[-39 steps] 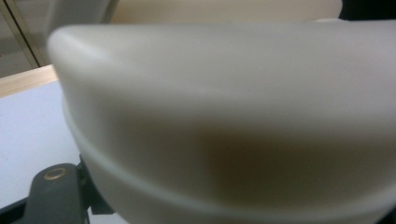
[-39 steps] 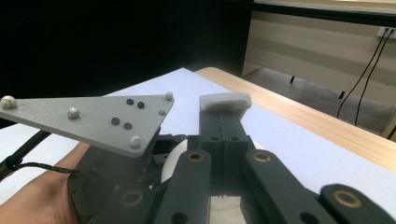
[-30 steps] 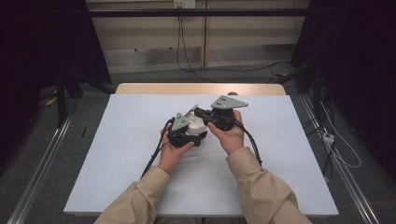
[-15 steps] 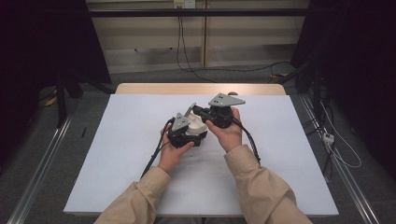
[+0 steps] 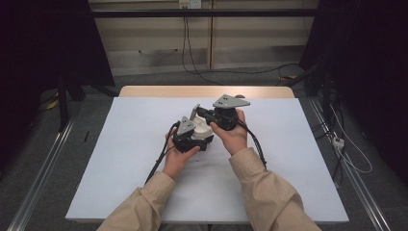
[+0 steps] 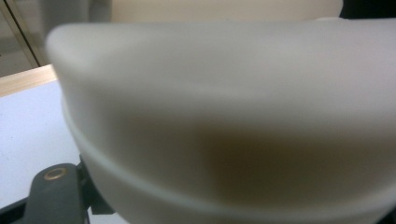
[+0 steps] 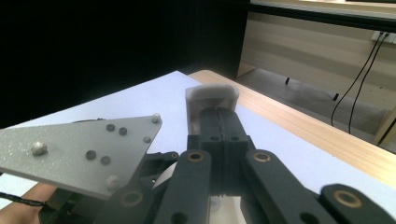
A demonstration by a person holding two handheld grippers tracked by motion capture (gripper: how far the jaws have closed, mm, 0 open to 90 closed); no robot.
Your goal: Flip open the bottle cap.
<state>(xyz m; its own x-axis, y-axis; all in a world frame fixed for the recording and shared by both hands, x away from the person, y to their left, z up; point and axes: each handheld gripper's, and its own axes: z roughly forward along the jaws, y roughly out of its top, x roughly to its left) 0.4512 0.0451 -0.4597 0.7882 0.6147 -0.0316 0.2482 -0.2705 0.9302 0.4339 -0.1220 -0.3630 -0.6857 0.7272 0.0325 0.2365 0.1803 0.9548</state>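
Hands meet at centre frame over the white desk; left claw clamps a white plastic box — rigid, light, slippery; right claw, jaws shut, pinches its raised lid tab — best hold.

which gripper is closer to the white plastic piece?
Left. The left gripper is shut on the white plastic piece, which looms right before its camera. The right gripper, jaws shut, touches its raised tab.

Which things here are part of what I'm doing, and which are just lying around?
In use: white plastic container, its raised flap, left gripper, right gripper.
Lying about: black cables on the floor, white plug block beside the table.
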